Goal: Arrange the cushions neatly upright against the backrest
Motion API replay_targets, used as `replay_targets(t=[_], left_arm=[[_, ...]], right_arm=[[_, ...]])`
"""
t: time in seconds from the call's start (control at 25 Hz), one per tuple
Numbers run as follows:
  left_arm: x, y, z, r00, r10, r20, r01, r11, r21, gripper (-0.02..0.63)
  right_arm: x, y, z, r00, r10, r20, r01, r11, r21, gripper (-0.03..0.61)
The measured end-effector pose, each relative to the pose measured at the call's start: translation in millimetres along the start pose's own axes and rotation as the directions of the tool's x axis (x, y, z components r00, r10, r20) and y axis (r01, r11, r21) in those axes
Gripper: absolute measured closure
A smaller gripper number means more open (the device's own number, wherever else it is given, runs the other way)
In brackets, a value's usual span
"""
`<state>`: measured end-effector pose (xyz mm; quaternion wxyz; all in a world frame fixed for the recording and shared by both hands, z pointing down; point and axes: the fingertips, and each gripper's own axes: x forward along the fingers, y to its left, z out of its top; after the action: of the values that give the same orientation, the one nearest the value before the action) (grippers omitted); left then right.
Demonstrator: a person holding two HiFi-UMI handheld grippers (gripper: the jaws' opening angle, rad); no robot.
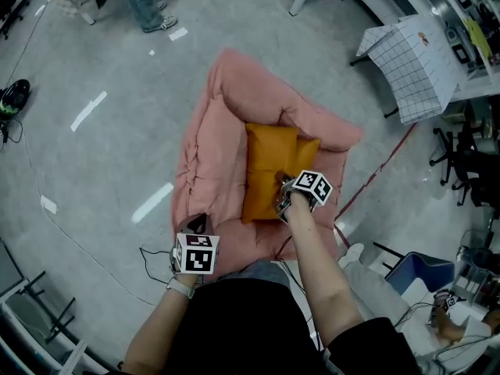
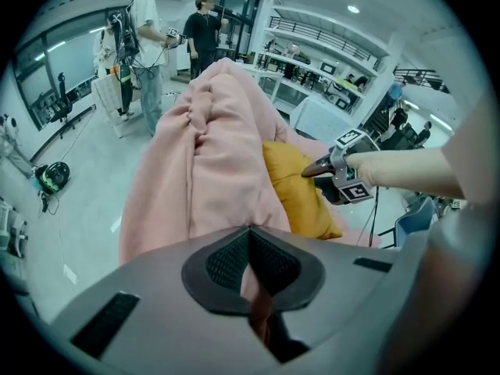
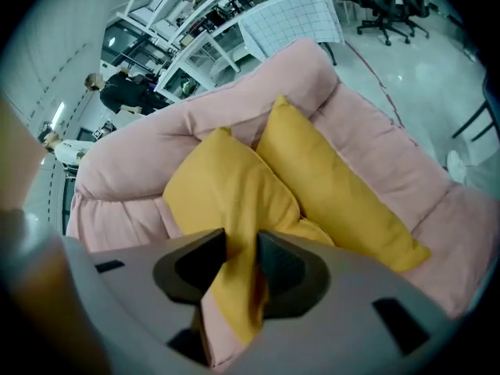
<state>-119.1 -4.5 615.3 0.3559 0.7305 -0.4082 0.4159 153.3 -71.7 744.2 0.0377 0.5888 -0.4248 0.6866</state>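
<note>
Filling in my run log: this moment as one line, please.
left gripper: shut on pink sofa edge | right gripper: shut on cushion corner | other cushion: beside it

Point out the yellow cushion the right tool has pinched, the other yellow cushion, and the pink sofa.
held cushion (image 3: 223, 186): right gripper view, on its broad face.
other cushion (image 3: 336, 182): right gripper view, middle of its face.
pink sofa (image 3: 195, 119): right gripper view, on the backrest roll behind them.
</note>
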Motion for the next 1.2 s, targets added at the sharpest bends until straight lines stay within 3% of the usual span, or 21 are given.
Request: replay_targets(t=[0.2,0.28,0.32,0.4,0.48,0.56,0.88,1.04,1.12,1.2], left_arm=[[3,3,1,0.999,0.029,-0.015,-0.028,0.999,0.022,0.601],[3,3,0,0.999,0.033,-0.016,-0.033,0.999,0.025,0.601],[3,3,0,0.999,0.034,-0.017,-0.033,0.999,0.025,0.601],[4,3,0,0.999,0.036,-0.02,-0.035,0.999,0.025,0.601],[4,3,0,0.999,0.037,-0.019,-0.037,0.999,0.024,0.601],[3,3,-2,0.999,0.037,-0.017,-0.037,0.999,0.025,0.601],[6,3,2,0.999,0.048,-0.017,-0.047,0.998,0.038,0.601],[6,3,2,0.998,0.052,-0.018,-0.051,0.998,0.042,0.601],[6,4,2,0.998,0.055,-0.018,-0.054,0.998,0.045,0.601],[6,3,2,0.998,0.057,-0.019,-0.056,0.997,0.047,0.601]], right_arm=[[-1,4,3,1.0,0.003,-0.03,-0.008,0.986,-0.165,0.376],[-6,9,0,0.999,0.004,-0.046,-0.018,0.951,-0.308,0.352],[-8,11,-2,0.998,-0.006,-0.059,-0.019,0.913,-0.407,0.323],[-9,13,-10,0.995,-0.052,-0.088,-0.012,0.791,-0.611,0.255],[-6,11,-21,0.988,-0.101,-0.113,-0.016,0.675,-0.738,0.199],[1,7,-28,0.983,-0.128,-0.135,-0.024,0.629,-0.777,0.149],[24,-3,-28,0.973,-0.18,-0.143,0.001,0.627,-0.779,0.143],[24,-1,-30,0.974,-0.19,-0.125,0.023,0.629,-0.777,0.257],[20,2,-31,0.977,-0.175,-0.118,0.024,0.651,-0.759,0.297],[15,2,-33,0.981,-0.144,-0.132,0.007,0.699,-0.715,0.316]])
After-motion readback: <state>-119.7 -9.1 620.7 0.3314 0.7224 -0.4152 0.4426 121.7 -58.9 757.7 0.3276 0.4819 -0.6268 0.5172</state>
